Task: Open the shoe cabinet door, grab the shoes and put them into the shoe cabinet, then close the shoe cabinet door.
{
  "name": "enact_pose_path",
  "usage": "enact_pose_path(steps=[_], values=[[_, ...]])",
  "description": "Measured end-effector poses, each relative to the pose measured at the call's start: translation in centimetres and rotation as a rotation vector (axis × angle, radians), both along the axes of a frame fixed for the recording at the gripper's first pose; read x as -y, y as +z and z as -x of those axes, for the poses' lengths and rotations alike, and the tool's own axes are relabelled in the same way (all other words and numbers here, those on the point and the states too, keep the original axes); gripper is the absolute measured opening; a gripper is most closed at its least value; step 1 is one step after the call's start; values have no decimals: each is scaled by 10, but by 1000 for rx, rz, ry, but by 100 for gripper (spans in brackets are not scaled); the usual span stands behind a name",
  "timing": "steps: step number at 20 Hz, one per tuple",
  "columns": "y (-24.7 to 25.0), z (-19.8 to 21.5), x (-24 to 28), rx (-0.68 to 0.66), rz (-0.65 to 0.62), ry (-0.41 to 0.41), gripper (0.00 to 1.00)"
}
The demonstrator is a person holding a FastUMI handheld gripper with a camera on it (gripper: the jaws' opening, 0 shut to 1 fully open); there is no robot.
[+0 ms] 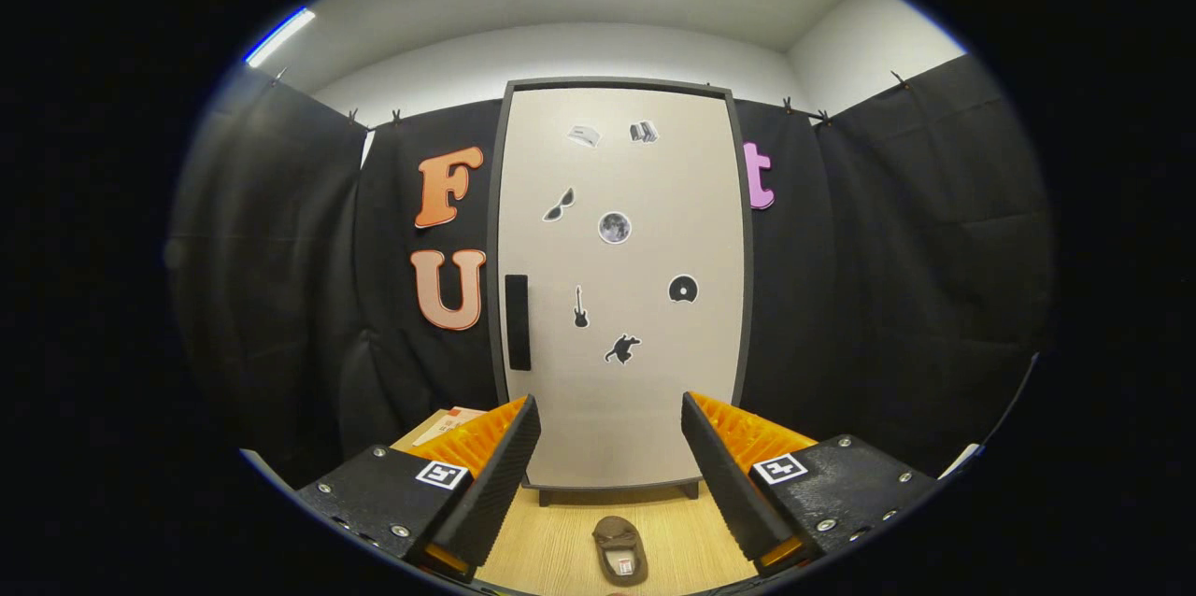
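The tongs (610, 475) stand wide apart with nothing between the two fingers, aimed straight at a closed cabinet. Nearest of all, in the gap between the fingers at 6 o'clock, a brown shoe (619, 550) lies flat on the light wooden floor (561, 540), its opening upward and toe pointing toward the cabinet. Beyond the left finger, at about 10 o'clock from the shoe, the corner of a cardboard box (447, 422) rests on the floor, mostly hidden by that finger. Further on, at 12 o'clock, the cabinet (621, 428) stands upright on short dark feet, just ahead of the fingertips in the view. Its pale door (654, 390) is shut inside a dark frame and bears several small stickers. A dark vertical handle (518, 322) sits near the door's left edge, at about 9 o'clock from the door's middle. Behind the cabinet and to either side hangs the black cloth wall (888, 297), clipped along its top, with a white room wall and ceiling lights above.
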State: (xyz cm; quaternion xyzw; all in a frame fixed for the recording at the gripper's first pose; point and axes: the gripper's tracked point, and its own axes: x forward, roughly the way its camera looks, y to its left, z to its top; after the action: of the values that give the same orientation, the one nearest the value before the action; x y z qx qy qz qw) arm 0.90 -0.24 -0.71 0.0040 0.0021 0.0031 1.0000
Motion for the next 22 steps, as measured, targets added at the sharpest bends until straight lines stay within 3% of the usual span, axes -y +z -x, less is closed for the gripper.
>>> enact_pose_path(steps=[8, 22], values=[[-1, -40, -29, -8, 16, 70, 95], [8, -156, -96, -3, -27, 155, 95]])
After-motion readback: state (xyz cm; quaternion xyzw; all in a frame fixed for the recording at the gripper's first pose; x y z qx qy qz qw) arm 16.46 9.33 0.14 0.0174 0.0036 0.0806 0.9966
